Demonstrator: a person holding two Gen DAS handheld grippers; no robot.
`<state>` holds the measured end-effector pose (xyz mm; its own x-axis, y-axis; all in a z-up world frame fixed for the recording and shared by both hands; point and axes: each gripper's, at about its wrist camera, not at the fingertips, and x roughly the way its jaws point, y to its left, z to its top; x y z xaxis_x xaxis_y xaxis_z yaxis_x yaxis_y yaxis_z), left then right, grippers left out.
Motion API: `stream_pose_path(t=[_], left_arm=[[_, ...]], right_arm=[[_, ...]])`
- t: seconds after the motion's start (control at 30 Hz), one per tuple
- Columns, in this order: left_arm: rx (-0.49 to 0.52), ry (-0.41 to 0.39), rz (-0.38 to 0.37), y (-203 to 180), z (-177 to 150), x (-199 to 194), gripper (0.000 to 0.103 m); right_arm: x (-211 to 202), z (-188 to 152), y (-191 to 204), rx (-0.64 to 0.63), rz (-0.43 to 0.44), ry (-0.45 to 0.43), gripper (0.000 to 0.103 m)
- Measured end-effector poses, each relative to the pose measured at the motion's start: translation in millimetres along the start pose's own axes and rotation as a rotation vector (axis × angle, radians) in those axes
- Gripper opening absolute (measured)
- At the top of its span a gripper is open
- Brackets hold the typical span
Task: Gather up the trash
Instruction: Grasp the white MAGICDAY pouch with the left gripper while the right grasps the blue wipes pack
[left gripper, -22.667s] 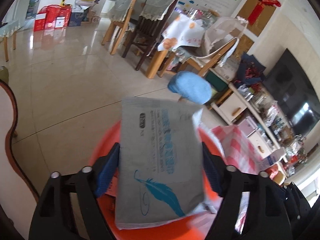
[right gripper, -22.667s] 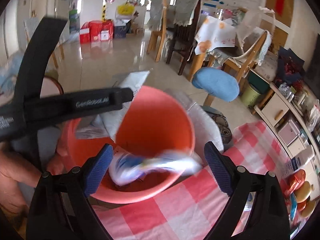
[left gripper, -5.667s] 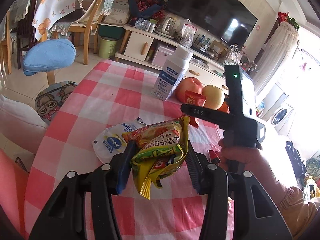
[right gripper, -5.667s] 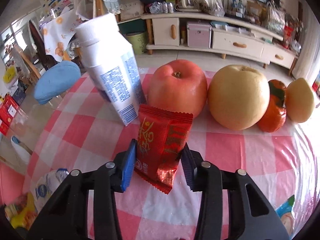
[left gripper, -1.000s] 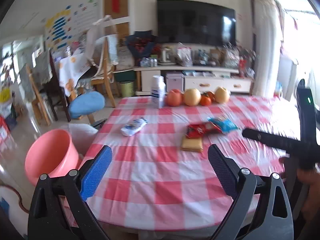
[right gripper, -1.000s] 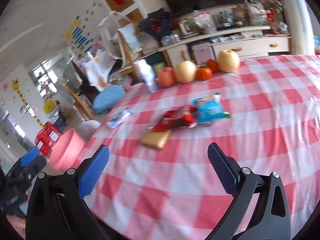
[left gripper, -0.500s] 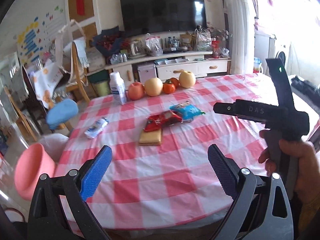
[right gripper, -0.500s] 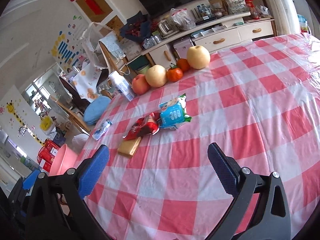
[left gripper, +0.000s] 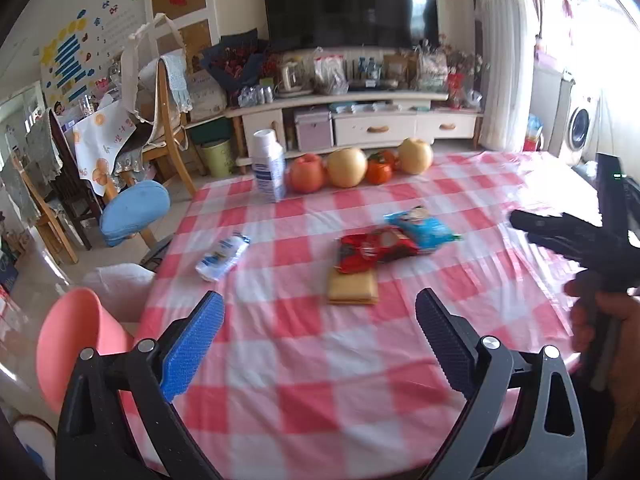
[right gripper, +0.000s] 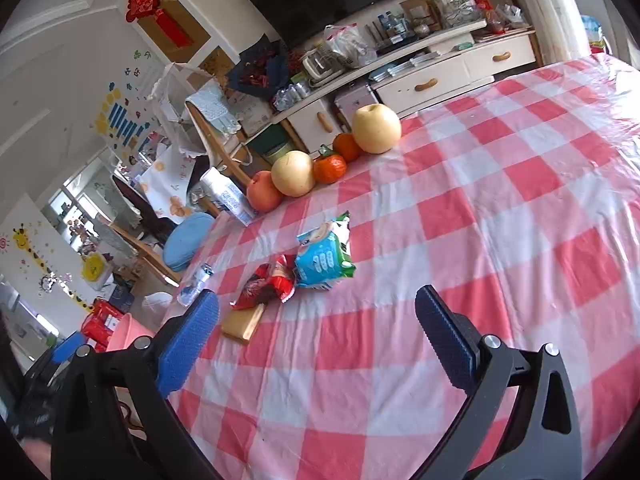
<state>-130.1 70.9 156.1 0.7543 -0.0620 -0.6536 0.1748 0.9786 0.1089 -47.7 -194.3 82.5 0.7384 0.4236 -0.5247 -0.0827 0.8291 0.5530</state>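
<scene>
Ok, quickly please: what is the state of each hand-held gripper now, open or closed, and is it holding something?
Left hand-held gripper: open, holding nothing, above the table.
Right hand-held gripper: open, holding nothing.

- Pretty clearly someone's living room at home: big flat TV (left gripper: 348,2) on the wall over a cluttered white cabinet (left gripper: 360,120)
- Red-checked counter (left gripper: 304,360) with fruit (left gripper: 347,162) on it
- Wooden chairs (left gripper: 168,120), kids' wall stickers (right gripper: 120,116), a washing machine (left gripper: 580,128) off to the side

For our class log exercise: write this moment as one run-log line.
left gripper: open, empty | right gripper: open, empty | crumpled red snack wrapper: on table | pink plastic bin: beside table
</scene>
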Motion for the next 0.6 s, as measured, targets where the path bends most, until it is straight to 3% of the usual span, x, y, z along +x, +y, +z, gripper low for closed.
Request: stream_pose_path(t=[0.07,0.17,0.37,0.6], left_arm=[[0.029,0.025,0.017,14,9,17,0.096],[-0.032,0.090,-0.013,46,20,49,0.096],[-0.074,0.154,0.002,98,36,117,0.096],[-0.082,0.200,-0.011,118,37,172,0.096]], right_arm=[[9,5,3,-0.021,-0.006,0.011,0.099],[25,11,10,-0.071,-0.014,0.030,0.099],[57,13,25,-0.181,-0.051,0.090,0.099],[88,17,31,-0.259,-0.121,0.110,0.094]])
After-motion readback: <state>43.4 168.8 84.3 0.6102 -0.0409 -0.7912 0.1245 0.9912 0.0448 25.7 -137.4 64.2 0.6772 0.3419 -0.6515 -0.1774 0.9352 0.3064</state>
